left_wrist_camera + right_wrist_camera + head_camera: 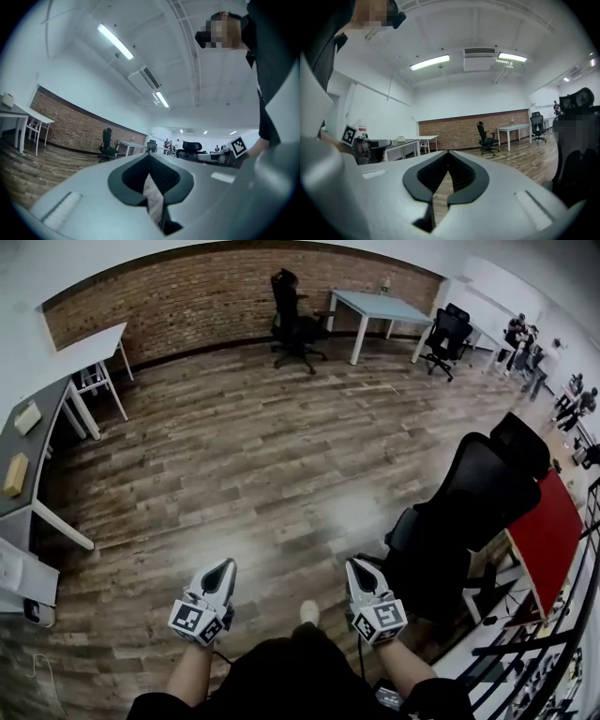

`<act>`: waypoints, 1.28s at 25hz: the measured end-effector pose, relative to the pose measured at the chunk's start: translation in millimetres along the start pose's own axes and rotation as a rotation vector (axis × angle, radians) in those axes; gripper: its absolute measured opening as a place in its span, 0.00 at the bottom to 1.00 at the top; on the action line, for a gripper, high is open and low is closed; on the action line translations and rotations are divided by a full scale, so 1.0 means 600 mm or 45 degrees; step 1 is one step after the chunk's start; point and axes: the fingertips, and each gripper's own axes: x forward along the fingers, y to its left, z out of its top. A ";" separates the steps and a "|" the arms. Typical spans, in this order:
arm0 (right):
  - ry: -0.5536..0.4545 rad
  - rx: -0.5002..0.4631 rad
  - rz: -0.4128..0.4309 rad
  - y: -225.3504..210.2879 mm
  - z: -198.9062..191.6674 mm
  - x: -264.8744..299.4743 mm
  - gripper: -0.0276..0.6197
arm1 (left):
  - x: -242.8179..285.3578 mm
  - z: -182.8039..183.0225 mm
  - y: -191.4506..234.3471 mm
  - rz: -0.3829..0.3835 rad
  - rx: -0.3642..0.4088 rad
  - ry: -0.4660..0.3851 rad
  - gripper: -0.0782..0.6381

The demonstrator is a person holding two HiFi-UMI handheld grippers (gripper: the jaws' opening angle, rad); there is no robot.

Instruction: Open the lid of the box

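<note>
Head view sets a grey desk (pixel 37 442) at the far left edge. On it lie two small box-shaped things, a pale box (pixel 26 417) and a tan box (pixel 14 474). They are too small to tell which is the task's or how any lid sits. Both lie well apart from the left gripper (pixel 223 568) and the right gripper (pixel 354 566), which are held side by side low in the middle, pointing out over open floor. In each gripper's own view the fingertips meet with nothing between them, and only floorboards show through the gap behind the tips. The tan box's long axis runs along the desk's length, while the pale box sits slightly askew to it. Around them spreads a wooden floor (pixel 262 456) that runs back to a brick wall (pixel 216 296). A white table (pixel 380 306) stands at that wall, and a red table (pixel 544 535) at the right. A black office chair (pixel 469 512) stands just beside the right gripper, and several people (pixel 525 343) stand far off.
</note>
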 end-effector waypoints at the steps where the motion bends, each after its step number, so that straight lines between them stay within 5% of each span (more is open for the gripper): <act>1: 0.003 0.002 0.016 0.001 -0.002 0.013 0.05 | -0.004 0.002 0.010 0.025 -0.002 -0.006 0.11; 16: 0.042 0.019 0.354 0.008 0.015 0.262 0.05 | 0.032 0.028 0.144 0.373 -0.025 -0.080 0.11; 32: 0.062 0.058 0.698 0.027 0.030 0.455 0.05 | 0.015 0.072 0.238 0.807 0.062 -0.172 0.11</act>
